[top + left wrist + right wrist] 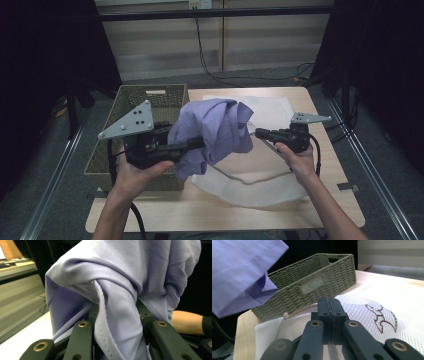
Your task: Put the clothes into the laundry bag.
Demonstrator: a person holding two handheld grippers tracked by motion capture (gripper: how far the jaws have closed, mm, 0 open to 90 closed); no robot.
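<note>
A lavender shirt [216,126] hangs bunched in the air over the table, just right of the basket. My left gripper [199,143] is shut on it, its jaws buried in the folds. In the left gripper view the shirt [120,272] drapes over and between the jaws of my left gripper [117,315]. My right gripper [260,133] points left, a short way from the shirt's right edge, low over a white mesh bag [250,192]. In the right gripper view my right gripper [329,302] has its jaws pressed together with nothing showing between them, above the mesh bag [372,302]. The shirt [237,272] hangs at upper left.
An olive woven basket [150,97] stands at the table's left side, seen close in the right gripper view as the basket [312,285]. The mesh bag bears a dark embroidered mark [382,317]. Black curtains flank the table, and cables lie on the floor beyond.
</note>
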